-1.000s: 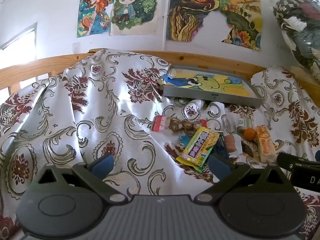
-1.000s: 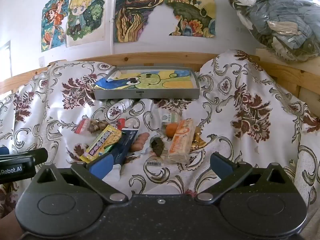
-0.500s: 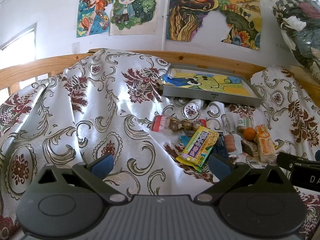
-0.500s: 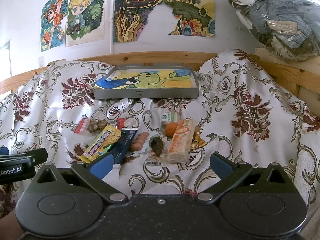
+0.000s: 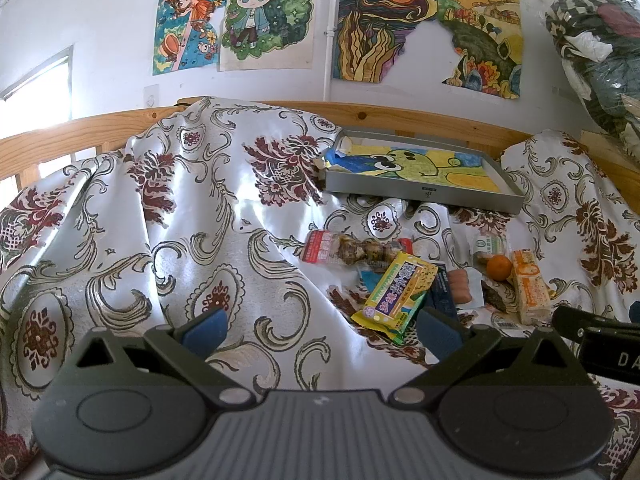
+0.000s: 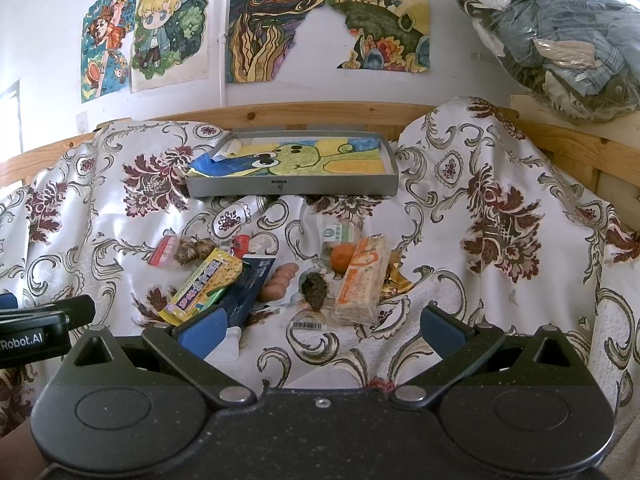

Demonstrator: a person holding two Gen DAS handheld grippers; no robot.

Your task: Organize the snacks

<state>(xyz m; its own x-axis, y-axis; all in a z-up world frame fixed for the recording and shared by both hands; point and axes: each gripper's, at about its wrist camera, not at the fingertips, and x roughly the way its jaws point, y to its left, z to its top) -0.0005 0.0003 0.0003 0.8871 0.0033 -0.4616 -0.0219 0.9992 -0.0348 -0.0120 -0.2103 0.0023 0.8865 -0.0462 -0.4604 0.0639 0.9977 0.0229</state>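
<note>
While both grippers hang above the patterned cloth (image 6: 480, 208), neither holds anything. The left gripper (image 5: 320, 328) has its 2 blue-padded fingers spread wide, over bare cloth to the left of the snacks. The right gripper (image 6: 320, 328) is likewise spread wide, nothing between its pads, with the snack pile just ahead of it.

The snacks lie in 1 loose cluster on the cloth, in front of the grey tray (image 6: 292, 189), which sits apart from them and is lined with a frog drawing. From left to right in the right wrist view:
- a clear packet with red ends (image 6: 182, 251) holding brown lumps;
- a yellow-green packet (image 6: 204, 286) resting on a dark blue packet (image 6: 250, 286);
- 1 pack of sausages (image 6: 278, 280) just beside the blue packet;
- a dark dried item in clear wrap (image 6: 315, 290);
- a small orange (image 6: 343, 258) touching an orange-and-white bar (image 6: 362, 280);
- a green-labelled sachet (image 6: 340, 233) behind the orange.

Drawings (image 6: 168, 36) hang on the wall, and a bag of clothes (image 6: 560, 32) sits upper right.
</note>
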